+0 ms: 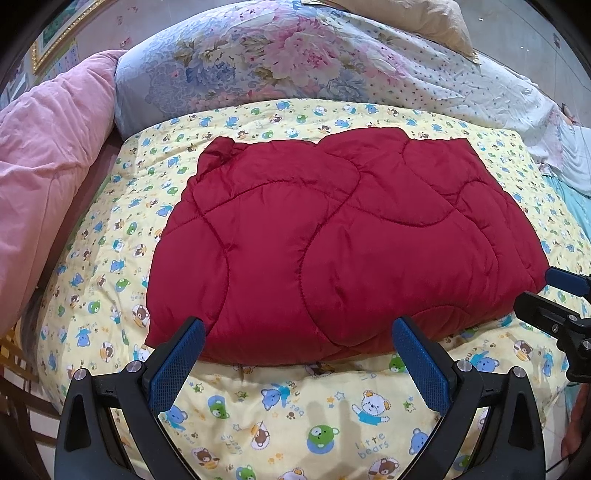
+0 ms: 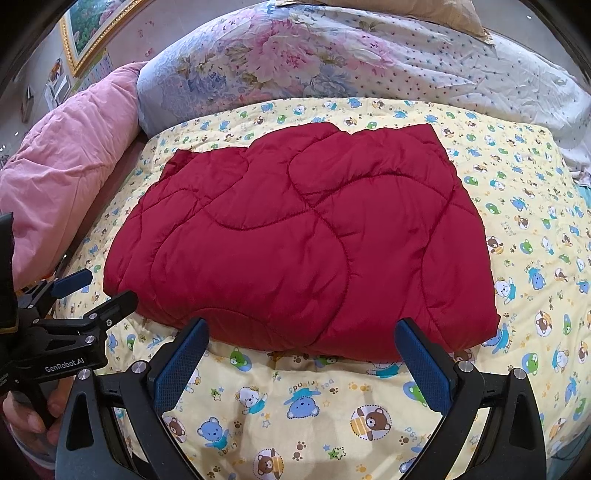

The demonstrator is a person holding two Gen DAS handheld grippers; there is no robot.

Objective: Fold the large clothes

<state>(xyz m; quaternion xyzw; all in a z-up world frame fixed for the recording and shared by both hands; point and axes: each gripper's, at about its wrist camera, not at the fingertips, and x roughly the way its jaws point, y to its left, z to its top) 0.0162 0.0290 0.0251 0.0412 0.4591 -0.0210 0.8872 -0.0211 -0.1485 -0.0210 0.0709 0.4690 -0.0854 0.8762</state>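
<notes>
A red quilted jacket (image 1: pixel 332 236) lies folded into a thick rectangle on the yellow bear-print bed cover (image 1: pixel 295 413); the right wrist view shows the same jacket (image 2: pixel 306 240). My left gripper (image 1: pixel 299 332) stands open just short of the jacket's near edge, nothing between its blue pads. My right gripper (image 2: pixel 301 332) is open too, at the near edge further right, and holds nothing. Each gripper shows in the other's view: the right gripper (image 1: pixel 546 291) at the jacket's right corner, the left gripper (image 2: pixel 96 291) at its left corner.
A pink duvet (image 1: pixel 48 177) is bunched along the left. A floral quilt (image 1: pixel 280 59) and a tan pillow (image 1: pixel 417 18) lie behind the jacket. A framed picture (image 2: pixel 96 29) hangs on the wall. A hand (image 2: pixel 33 417) holds the left gripper's handle.
</notes>
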